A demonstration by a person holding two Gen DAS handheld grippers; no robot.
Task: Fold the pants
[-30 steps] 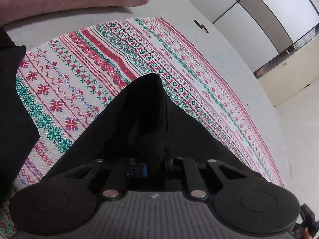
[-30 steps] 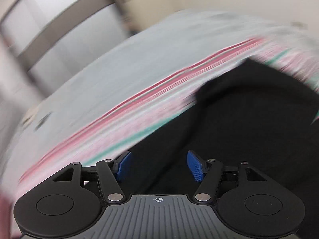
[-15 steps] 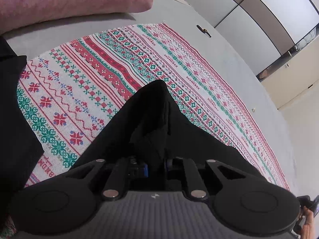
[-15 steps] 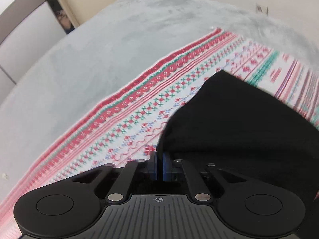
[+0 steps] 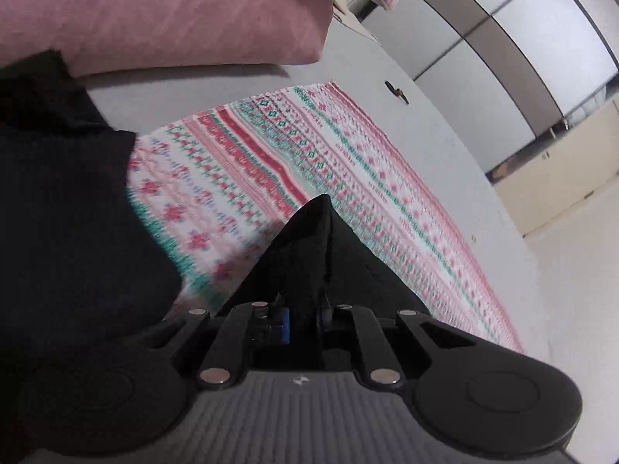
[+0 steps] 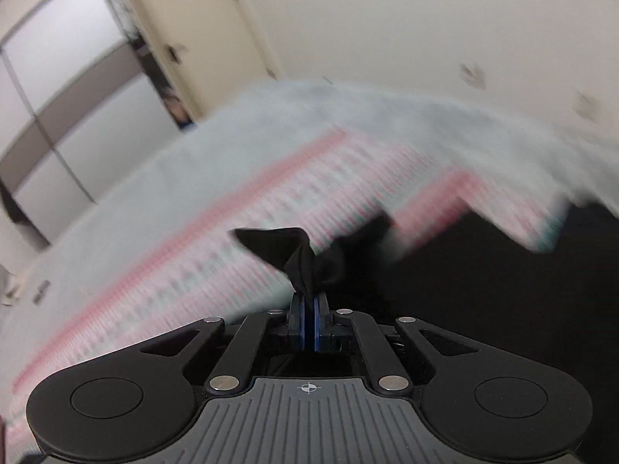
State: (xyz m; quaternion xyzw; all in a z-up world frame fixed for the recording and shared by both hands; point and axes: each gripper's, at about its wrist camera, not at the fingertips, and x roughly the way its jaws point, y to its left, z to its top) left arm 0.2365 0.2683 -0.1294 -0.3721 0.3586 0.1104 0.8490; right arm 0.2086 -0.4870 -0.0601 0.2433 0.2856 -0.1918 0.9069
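Black pants [image 5: 69, 208] lie over a red, green and white patterned blanket [image 5: 247, 162] on a grey bed. In the left wrist view my left gripper [image 5: 303, 321] is shut on a thick bunch of the black fabric, which rises in a peak just ahead of the blue pads. In the right wrist view my right gripper [image 6: 309, 321] is shut on a thin corner of the pants [image 6: 298, 255]; the cloth twists up out of the pads, lifted off the blanket [image 6: 216, 247]. More black cloth fills the right side of that view, which is blurred by motion.
A large pink pillow [image 5: 162, 11] lies at the head of the bed, beyond the pants. A small dark object [image 5: 396, 91] rests on the grey sheet past the blanket's edge. Wardrobe panels [image 6: 50, 89] and a cream door [image 6: 201, 34] stand beyond the bed.
My right gripper went from open over the pants to shut on a corner, then swept sideways with it lifted. My left gripper, still holding its bunch, moved toward the pillow.
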